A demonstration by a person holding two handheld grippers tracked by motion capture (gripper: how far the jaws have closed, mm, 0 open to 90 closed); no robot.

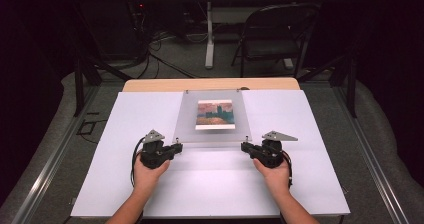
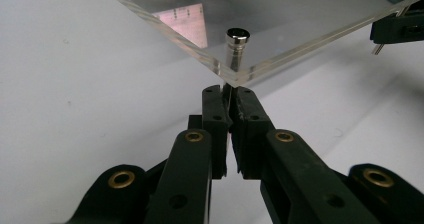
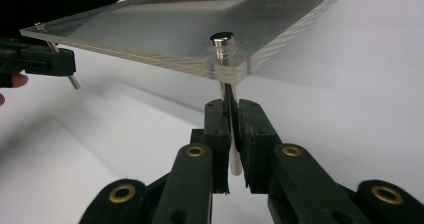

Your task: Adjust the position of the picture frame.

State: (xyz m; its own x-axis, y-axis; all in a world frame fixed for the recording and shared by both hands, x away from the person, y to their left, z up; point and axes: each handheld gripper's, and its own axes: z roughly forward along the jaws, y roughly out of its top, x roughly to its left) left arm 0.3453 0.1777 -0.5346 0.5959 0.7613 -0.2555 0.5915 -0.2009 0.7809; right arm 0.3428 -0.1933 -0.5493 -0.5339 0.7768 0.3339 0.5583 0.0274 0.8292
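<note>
Two grippers, left gripper and right gripper, are each clamping shut on a metal post under the acrylic frame's near corners, holding it tilted above the table.

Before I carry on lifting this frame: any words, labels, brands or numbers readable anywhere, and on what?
None can be read.
The picture in the clear acrylic frame: a painted scene, no lettering visible.
Pale pink patch seen through the frame's corner: faint ruled marks, too blurred to read.
Left gripper and right gripper: no markings visible.
</note>
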